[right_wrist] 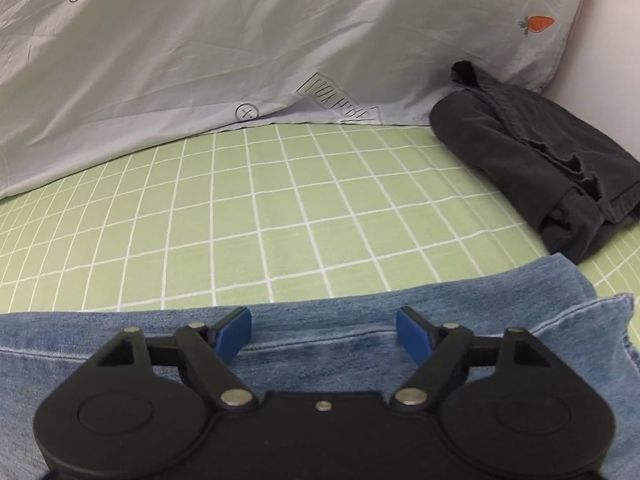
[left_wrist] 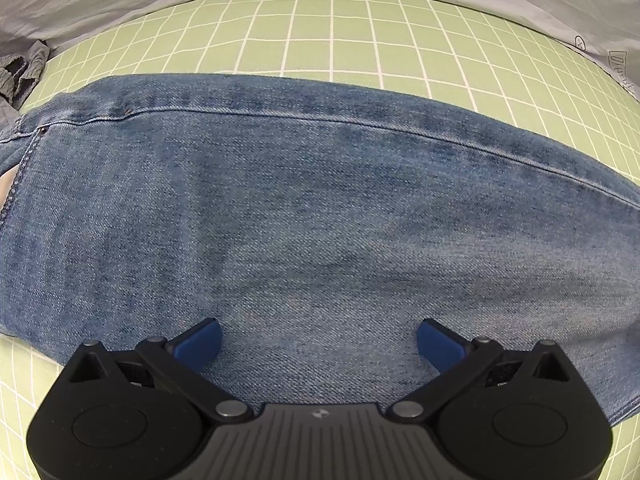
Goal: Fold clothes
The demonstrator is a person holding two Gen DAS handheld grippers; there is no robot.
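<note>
Blue jeans (left_wrist: 320,208) lie flat across the green checked sheet (left_wrist: 320,32), filling most of the left wrist view. My left gripper (left_wrist: 319,338) is open just above the denim, blue pads wide apart, nothing between them. In the right wrist view the jeans (right_wrist: 360,344) show their far edge and a hemmed leg end at the right. My right gripper (right_wrist: 324,330) hovers open over that edge, holding nothing.
A folded dark grey garment (right_wrist: 540,168) lies on the green sheet (right_wrist: 280,208) at the far right, near a white wall. A pale grey printed duvet (right_wrist: 240,48) runs along the back. A crumpled grey cloth (left_wrist: 22,76) sits at the far left.
</note>
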